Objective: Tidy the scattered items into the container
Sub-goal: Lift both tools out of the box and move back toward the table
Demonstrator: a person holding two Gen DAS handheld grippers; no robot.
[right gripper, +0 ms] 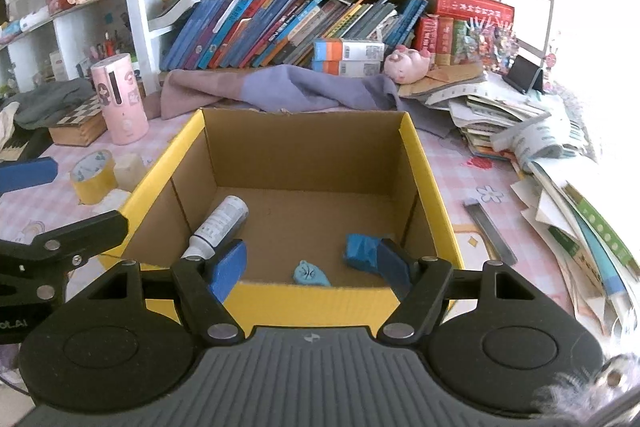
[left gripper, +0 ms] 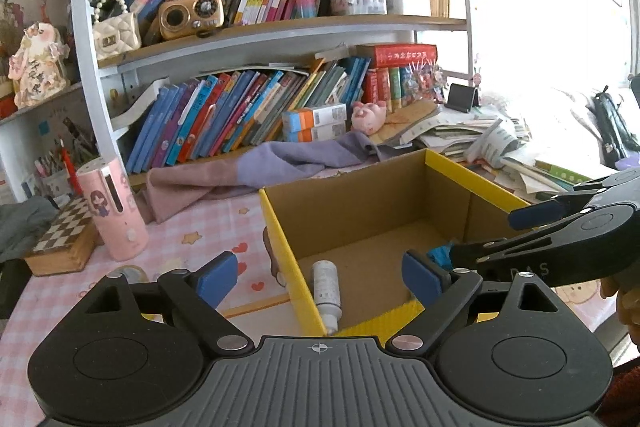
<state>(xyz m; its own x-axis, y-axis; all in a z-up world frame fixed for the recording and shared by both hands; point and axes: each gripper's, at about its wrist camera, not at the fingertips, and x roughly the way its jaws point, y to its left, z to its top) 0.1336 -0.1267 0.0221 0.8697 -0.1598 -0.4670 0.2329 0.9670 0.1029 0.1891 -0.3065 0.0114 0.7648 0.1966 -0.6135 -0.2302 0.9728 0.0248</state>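
A yellow-rimmed cardboard box stands on the pink tablecloth; it also shows in the left wrist view. Inside lie a white spray bottle, a crumpled blue packet and a small light-blue charm. The bottle also shows in the left wrist view. My right gripper is open and empty over the box's near wall. My left gripper is open and empty at the box's near left corner. A yellow tape roll and a pale block sit left of the box.
A pink cylinder and a checkered wooden box stand at the left. A purple cloth lies behind the box. Stacked papers and a grey flat bar lie to the right. Bookshelves fill the back.
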